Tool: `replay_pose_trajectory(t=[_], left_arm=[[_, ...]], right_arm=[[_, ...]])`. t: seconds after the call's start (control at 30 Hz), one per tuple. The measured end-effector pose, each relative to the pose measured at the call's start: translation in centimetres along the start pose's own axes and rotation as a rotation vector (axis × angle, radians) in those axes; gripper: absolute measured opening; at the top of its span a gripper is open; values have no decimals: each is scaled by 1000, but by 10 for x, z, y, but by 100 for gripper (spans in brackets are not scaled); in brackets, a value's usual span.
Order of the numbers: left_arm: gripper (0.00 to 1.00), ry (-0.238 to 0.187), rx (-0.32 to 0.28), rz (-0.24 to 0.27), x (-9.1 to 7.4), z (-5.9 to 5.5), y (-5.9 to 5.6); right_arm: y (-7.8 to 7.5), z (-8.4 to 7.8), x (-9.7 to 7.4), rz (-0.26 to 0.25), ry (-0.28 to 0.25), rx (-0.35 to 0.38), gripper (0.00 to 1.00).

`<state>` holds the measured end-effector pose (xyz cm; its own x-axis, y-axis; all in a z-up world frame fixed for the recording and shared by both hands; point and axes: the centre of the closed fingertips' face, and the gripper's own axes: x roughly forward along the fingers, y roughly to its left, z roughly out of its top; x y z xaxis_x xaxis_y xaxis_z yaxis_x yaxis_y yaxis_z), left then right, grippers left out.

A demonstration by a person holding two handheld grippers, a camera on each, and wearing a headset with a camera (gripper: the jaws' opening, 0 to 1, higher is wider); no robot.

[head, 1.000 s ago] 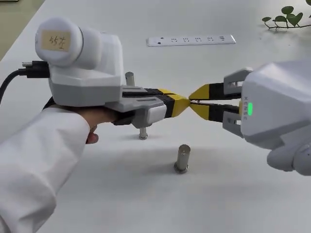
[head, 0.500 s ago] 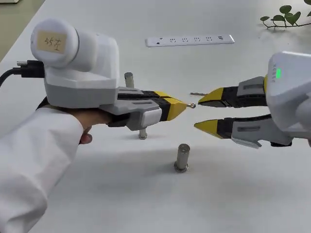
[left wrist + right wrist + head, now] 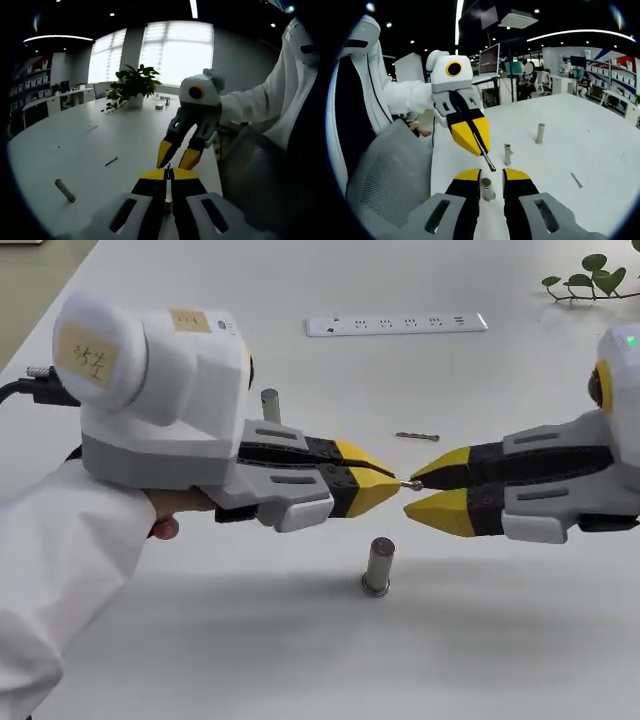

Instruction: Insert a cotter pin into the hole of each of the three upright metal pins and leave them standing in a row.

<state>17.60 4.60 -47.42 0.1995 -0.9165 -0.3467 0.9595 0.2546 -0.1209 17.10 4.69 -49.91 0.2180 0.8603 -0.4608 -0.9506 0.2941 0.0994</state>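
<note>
Now we hold the left gripper (image 3: 395, 483) clamped on a cotter pin (image 3: 410, 483), whose end pokes out to the right. Our right gripper (image 3: 412, 492) faces it with jaws apart (the pin's end sits by the upper tip). On the table (image 3: 300, 640), the near metal pin (image 3: 377, 565) and far metal pin (image 3: 269, 405) stand upright, and a 2nd cotter pin (image 3: 417, 437) lies flat.
</note>
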Motion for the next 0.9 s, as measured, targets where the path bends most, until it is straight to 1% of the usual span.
replay_pose_trajectory(t=[0.03, 0.1, 0.17, 0.2, 0.27, 0.3, 0.33, 0.43, 0.5, 0.6, 0.63, 0.67, 0.73, 0.77, 0.9], left_arm=[[0, 7, 9, -11, 1, -1, -2], [0, 16, 26, -32, 2, -3, -5], [0, 21, 44, -35, 3, -4, -6], [0, 24, 52, -46, 3, -5, -7], [0, 20, 50, -48, 3, -5, -8], [0, 19, 53, -52, 3, -5, -9], [0, 25, 76, -58, 4, -6, -10], [0, 37, 93, -71, 4, -9, -12], [0, 51, 117, -84, 5, -13, -14], [0, 85, 150, -98, 7, -20, -18], [0, 89, 154, -100, 7, -21, -18], [0, 110, 167, -111, 8, -26, -21], [0, 119, 184, -117, 10, -30, -23], [0, 130, 189, -122, 11, -33, -25], [0, 138, 199, -125, 13, -35, -27]], right_arm=[[4, -1, 1, 16, 4, 8, 10], [7, -3, 4, 20, 10, 5, 8], [10, -4, 4, 33, 18, 6, 5], [11, -5, 5, 31, 21, 4, 3], [11, -6, 4, 30, 26, 6, 0], [11, -6, 3, 30, 29, 11, 0], [13, -7, 2, 38, 32, 13, 0], [19, -8, 2, 55, 52, -6, 0], [19, -11, 1, 67, 69, -25, 0], [23, -14, 0, 84, 87, -34, 0], [24, -14, 0, 86, 89, -34, 0], [25, -16, -1, 101, 99, -31, 0], [27, -20, -2, 117, 112, -22, 0], [28, -21, -2, 122, 116, -20, 0], [31, -25, -3, 126, 125, -9, 0]])
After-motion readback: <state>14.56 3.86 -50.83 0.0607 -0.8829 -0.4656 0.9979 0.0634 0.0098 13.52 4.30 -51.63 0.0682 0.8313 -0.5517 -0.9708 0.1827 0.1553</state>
